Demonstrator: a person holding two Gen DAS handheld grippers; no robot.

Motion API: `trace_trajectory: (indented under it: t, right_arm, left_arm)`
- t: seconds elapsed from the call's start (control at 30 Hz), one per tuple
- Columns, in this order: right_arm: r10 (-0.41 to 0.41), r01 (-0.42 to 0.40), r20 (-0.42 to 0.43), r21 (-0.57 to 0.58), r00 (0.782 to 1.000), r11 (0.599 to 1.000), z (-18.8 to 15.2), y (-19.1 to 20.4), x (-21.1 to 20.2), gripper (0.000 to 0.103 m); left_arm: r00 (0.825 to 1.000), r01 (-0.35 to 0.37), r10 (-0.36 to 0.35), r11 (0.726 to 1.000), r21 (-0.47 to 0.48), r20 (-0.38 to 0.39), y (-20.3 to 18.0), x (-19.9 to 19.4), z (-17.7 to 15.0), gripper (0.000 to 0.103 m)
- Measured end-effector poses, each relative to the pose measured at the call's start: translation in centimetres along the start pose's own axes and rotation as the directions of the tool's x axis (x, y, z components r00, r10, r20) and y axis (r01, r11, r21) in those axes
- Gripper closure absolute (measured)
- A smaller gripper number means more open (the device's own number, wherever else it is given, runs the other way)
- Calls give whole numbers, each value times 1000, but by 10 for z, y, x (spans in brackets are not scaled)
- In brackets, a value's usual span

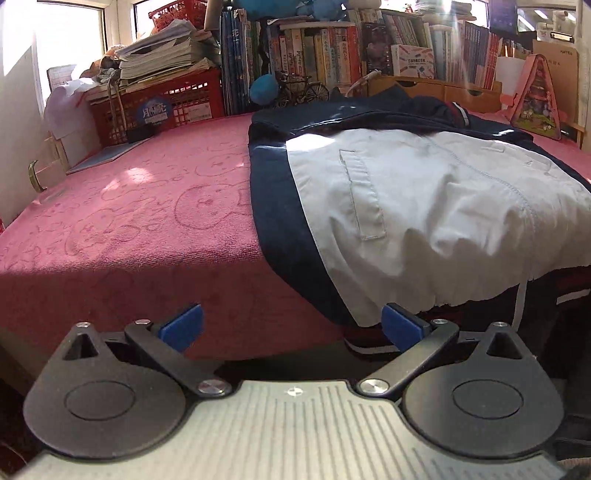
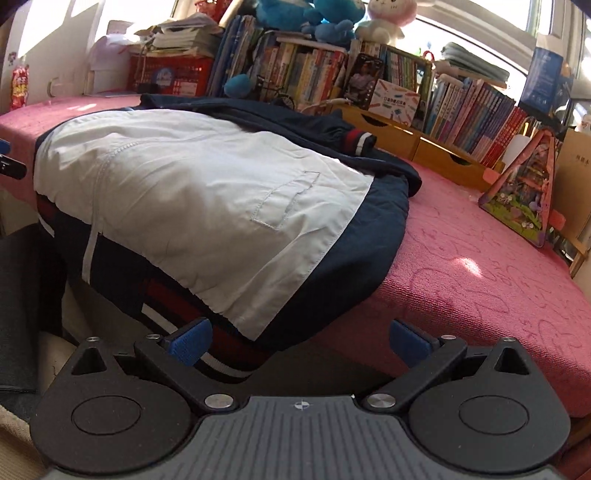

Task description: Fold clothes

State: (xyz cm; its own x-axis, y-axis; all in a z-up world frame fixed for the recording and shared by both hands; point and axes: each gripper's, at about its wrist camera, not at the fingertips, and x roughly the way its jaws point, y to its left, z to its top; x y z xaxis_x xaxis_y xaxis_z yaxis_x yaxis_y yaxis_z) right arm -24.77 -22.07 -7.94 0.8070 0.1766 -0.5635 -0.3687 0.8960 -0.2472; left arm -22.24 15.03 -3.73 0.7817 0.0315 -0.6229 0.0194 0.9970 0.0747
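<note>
A navy and white jacket lies spread on the pink towel-covered table, its striped hem hanging over the front edge. It also shows in the right wrist view. My left gripper is open and empty at the table's front edge, by the jacket's lower left corner. My right gripper is open and empty at the front edge, by the jacket's lower right corner and striped hem. The left gripper's tip shows at the far left of the right wrist view.
A red crate with stacked papers stands at the back left. Rows of books, a small model bicycle, wooden drawers and a pink triangular toy house line the back and right. Plush toys sit on the books.
</note>
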Motion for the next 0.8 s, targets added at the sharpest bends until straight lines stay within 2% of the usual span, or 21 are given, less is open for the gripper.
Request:
trace_trajectory:
  t: [0.13, 0.2, 0.33, 0.43, 0.47, 0.5, 0.53, 0.57, 0.6, 0.67, 0.8]
  right_arm:
    - [29, -29, 6, -1, 1000, 1000, 11, 13, 11, 0]
    - [67, -65, -35, 62, 997, 996, 14, 8, 19, 0]
    - [164, -156, -16, 223, 986, 962, 15, -9, 19, 5]
    - [189, -181, -2, 290, 982, 940, 15, -20, 14, 22]
    - [179, -168, -9, 304, 984, 938, 16, -22, 13, 39]
    - [170, -156, -15, 320, 985, 934, 16, -25, 11, 59]
    - [172, -154, -20, 350, 985, 924, 16, -31, 8, 67]
    - [211, -189, -14, 394, 977, 900, 17, -39, 4, 75]
    - [250, -222, -6, 437, 968, 872, 19, -47, 0, 81]
    - [314, -281, 19, 499, 949, 820, 24, -61, -11, 86]
    - [367, -353, 89, 549, 926, 758, 47, -80, -27, 87]
  left_arm:
    - [999, 36, -38, 997, -66, -28, 0, 17, -4, 0]
    - [998, 67, -69, 994, -83, -16, -2, 21, -2, 0]
    - [991, 131, -129, 985, -108, 26, -4, 23, 1, 0]
    - [976, 217, -212, 965, -145, 51, 0, 24, 0, 1]
    - [972, 236, -231, 959, -159, 52, 2, 24, 0, 8]
    - [966, 258, -252, 950, -178, 55, 3, 23, 1, 21]
    - [960, 279, -272, 940, -195, 59, 5, 21, 2, 29]
    - [956, 293, -284, 935, -200, 74, 6, 16, 3, 42]
    - [954, 298, -284, 936, -190, 99, 5, 7, 7, 44]
    - [944, 322, -302, 931, -172, 134, 5, -8, 16, 44]
    - [910, 386, -346, 908, -164, 229, 13, -30, 45, 44]
